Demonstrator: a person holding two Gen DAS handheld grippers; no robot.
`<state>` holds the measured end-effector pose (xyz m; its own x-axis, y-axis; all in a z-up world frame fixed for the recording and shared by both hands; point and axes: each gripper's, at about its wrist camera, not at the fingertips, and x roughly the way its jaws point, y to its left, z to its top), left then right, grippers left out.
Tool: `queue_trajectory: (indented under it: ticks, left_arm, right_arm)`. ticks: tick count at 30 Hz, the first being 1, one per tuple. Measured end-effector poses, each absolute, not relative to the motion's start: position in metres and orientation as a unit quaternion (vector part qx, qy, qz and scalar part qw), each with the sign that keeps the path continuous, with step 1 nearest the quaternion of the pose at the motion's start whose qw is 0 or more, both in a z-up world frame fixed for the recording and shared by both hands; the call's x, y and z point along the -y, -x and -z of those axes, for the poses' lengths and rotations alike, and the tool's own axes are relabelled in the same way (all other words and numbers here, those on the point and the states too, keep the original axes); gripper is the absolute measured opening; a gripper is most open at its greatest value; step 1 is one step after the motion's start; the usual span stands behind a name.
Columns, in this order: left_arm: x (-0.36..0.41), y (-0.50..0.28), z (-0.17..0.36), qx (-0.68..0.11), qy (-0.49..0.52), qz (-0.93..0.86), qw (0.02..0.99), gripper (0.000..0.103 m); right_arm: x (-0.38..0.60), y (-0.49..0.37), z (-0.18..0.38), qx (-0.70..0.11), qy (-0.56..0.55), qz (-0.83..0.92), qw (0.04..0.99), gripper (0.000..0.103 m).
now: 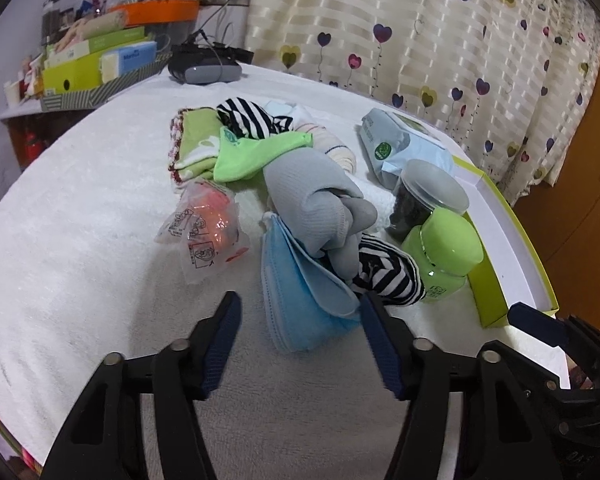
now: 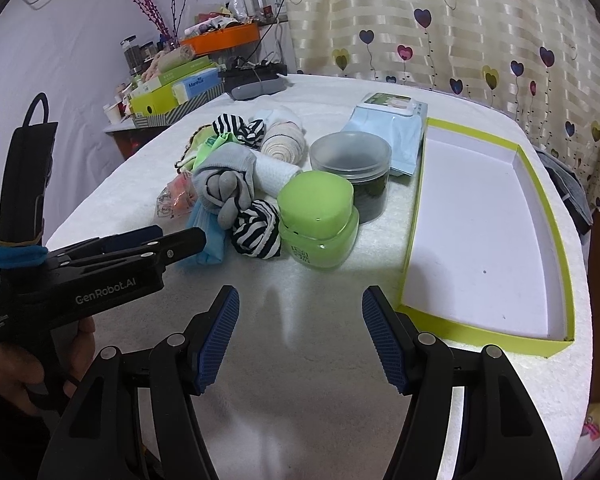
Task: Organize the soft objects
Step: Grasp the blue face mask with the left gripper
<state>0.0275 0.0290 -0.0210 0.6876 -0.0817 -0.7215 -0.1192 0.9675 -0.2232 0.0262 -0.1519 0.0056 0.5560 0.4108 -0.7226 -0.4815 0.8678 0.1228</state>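
A heap of soft things lies on the white towel-covered table. It holds a grey knotted sock, a blue face mask stack, a black-and-white striped ball, a light green sock, a second striped piece and a cream rolled sock. My left gripper is open, its jaws on either side of the near end of the mask stack. My right gripper is open and empty over bare towel, left of the green-rimmed box.
A green jar and a dark jar with a clear lid stand between the heap and the box. A wipes pack lies behind them, a clear plastic packet to the left. Cluttered shelf and boxes stand at far left.
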Motion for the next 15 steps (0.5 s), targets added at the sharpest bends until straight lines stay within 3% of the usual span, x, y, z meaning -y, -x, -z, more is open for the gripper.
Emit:
queue_trajectory:
  ticks: [1,3,10,12,15]
  left_arm:
    - [-0.031,-0.029,0.021,-0.395,0.129,-0.008,0.910,0.056]
    - [-0.031,-0.030,0.024,-0.400,0.129,-0.002,0.908,0.033]
    - [-0.038,-0.029,0.026,-0.395,0.139,0.011,0.908,0.019]
    - [-0.041,-0.028,0.025,-0.392,0.144,0.014,0.908,0.008]
    - [-0.045,-0.025,0.024,-0.391,0.150,0.020,0.908,0.008]
  right_arm:
    - [0.151,-0.027,-0.005,-0.398,0.045,-0.254,0.881,0.065]
    - [0.151,-0.026,-0.005,-0.398,0.044,-0.254,0.881,0.065]
    - [0.149,-0.031,-0.003,-0.401,0.045,-0.253,0.879,0.065]
    - [0.149,-0.031,-0.004,-0.400,0.046,-0.253,0.880,0.065]
    - [0.148,-0.033,-0.003,-0.399,0.045,-0.253,0.880,0.065]
